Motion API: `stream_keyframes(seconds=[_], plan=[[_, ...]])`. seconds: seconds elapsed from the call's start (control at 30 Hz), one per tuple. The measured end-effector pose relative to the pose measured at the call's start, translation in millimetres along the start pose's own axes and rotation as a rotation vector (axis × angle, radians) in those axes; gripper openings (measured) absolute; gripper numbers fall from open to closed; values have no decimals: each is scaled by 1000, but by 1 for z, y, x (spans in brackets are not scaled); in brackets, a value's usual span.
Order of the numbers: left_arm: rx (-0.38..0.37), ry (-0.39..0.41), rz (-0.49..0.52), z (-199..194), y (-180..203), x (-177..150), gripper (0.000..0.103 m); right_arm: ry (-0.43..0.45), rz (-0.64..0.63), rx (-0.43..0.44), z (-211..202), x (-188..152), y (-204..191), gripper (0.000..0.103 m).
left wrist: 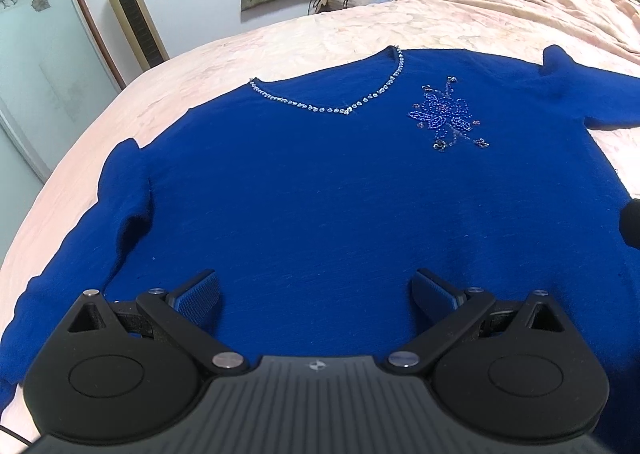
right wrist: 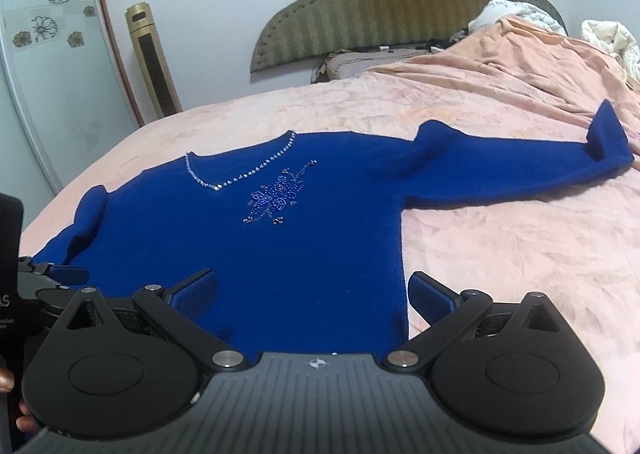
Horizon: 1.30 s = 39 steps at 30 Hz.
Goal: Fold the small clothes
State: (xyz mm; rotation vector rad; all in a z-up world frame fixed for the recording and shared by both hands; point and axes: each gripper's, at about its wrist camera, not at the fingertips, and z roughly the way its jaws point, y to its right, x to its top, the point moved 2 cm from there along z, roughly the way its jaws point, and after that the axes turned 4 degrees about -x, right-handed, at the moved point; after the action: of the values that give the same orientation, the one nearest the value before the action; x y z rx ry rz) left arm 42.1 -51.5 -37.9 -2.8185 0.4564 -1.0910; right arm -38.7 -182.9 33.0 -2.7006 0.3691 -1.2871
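Left gripper (left wrist: 316,296): nearest the left wrist lens, fingers spread wide, nothing between them, hovering over the lower body of the sweater; also visible at the left edge of the right wrist view (right wrist: 60,274).
Right gripper (right wrist: 313,294): fingers spread wide, empty, straddling the sweater's side edge near the hem, left pad (right wrist: 196,290) over blue knit, right pad (right wrist: 430,296) over the bedspread.
Wardrobe door (right wrist: 36,94): far left, pale glass with flower prints, curved brown frame.
Tower fan (left wrist: 130,10): gold and upright, standing against the wall beside the wardrobe door, beyond the bed's edge.
Blue sweater (left wrist: 340,194): spread flat, front up, on the bed; neckline pointing away toward the headboard, hem toward the cameras.
Neckline trim (left wrist: 340,106): V of silver beads along the collar.
Beaded flower (left wrist: 446,114): blue and silver, on the chest just right of the V.
Sleeves: left one (left wrist: 72,246) lying down along the body; right one (right wrist: 520,170) stretched out sideways, cuff turned up at its end.
Bedspread (right wrist: 500,254): pink, textured, under the whole garment.
Headboard (right wrist: 400,2): olive, quilted, scalloped top, against the wall.
Blanket (right wrist: 520,62): peach, rumpled, at the far right with bundled white bedding behind.
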Motion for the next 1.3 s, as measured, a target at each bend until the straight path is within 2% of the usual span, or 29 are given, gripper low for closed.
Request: stream_keyframes(seconds=[0.27, 0.47, 0.63, 0.8, 0.93, 1.0, 1.07, 1.2, 1.3], plan=[[-9, 2, -3, 3, 1, 2, 103, 17, 3, 7, 4, 0, 3, 103], [-18, 5, -5, 6, 4, 5, 103, -32, -31, -2, 11, -1, 4, 103], [-30, 17, -9, 8, 6, 7, 103, -22, -49, 2, 12, 0, 4, 103], [-72, 50, -31, 13, 6, 5, 103, -24, -65, -34, 17, 5, 14, 103], [-97, 79, -54, 17, 3, 3, 103, 31, -51, -159, 15, 22, 54, 103], [-106, 87, -68, 19, 2, 2, 103, 47, 7, -229, 18, 34, 89, 103], [-109, 101, -70, 20, 3, 0, 103, 59, 131, -249, 21, 47, 131, 103], [-106, 127, -60, 20, 5, -1, 103, 116, 547, -240, 34, 60, 233, 101], [-108, 141, -55, 21, 5, -2, 103, 132, 762, -272, 51, 62, 289, 94]])
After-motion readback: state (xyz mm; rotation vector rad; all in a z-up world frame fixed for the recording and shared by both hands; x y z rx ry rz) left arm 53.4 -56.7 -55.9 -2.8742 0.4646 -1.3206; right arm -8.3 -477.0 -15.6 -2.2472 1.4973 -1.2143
